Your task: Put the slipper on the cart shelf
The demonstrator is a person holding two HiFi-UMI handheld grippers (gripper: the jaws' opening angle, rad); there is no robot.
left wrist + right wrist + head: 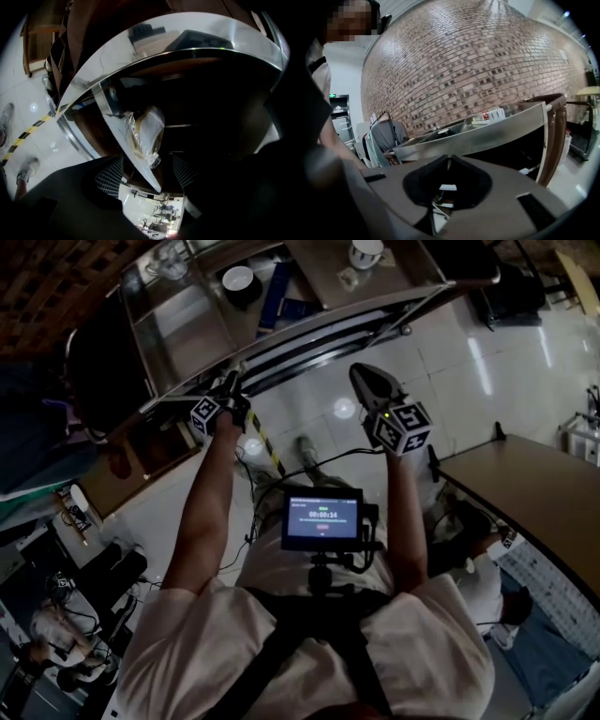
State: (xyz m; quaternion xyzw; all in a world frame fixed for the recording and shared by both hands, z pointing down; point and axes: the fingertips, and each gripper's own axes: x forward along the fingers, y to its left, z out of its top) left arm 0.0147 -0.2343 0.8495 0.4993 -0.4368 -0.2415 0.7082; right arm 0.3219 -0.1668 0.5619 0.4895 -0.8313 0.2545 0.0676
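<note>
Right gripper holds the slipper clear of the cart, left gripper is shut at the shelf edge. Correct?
Not quite. The left gripper is open: the left gripper view shows its pads apart, with the metal shelf edge between them, not pinched. The rest stands: the right gripper holds the slipper clear of the cart.

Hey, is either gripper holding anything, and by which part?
The right gripper holds the slipper by its near end; heel or toe is unclear. The left gripper is open, gripping nothing.
</note>
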